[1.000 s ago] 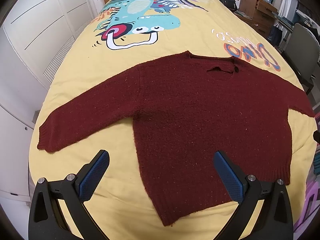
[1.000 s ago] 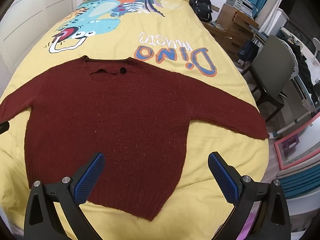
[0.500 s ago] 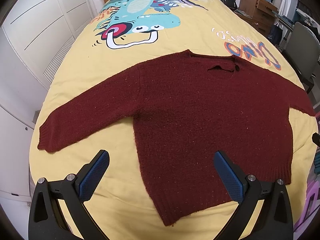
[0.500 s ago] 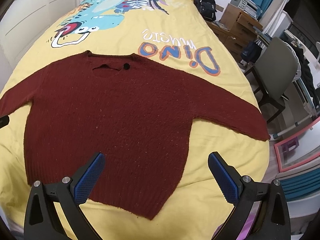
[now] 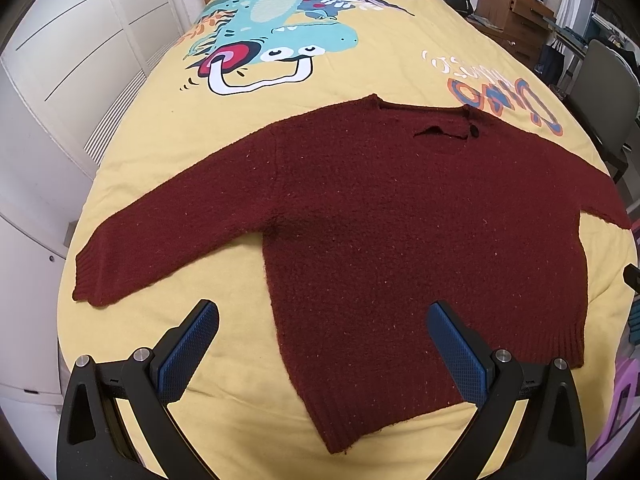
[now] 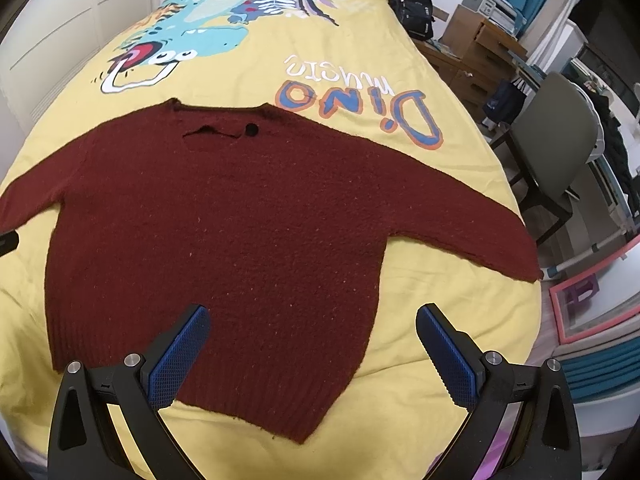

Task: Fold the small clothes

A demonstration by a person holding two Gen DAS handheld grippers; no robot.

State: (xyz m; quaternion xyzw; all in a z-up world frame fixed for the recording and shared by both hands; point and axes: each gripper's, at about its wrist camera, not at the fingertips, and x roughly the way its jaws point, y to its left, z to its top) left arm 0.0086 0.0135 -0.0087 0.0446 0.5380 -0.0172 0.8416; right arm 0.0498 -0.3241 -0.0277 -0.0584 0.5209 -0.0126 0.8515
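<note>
Hovering near the sweater's hem, left gripper and right gripper gape wide, empty; risk: pinching only one knit layer, causing skewed fold.

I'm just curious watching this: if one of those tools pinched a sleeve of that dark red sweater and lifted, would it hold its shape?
Probably not. The sweater lies limp and flat on the bedspread, so it would likely droop. Its fuzzy knit should grip the left tool pads well, not slip.
</note>
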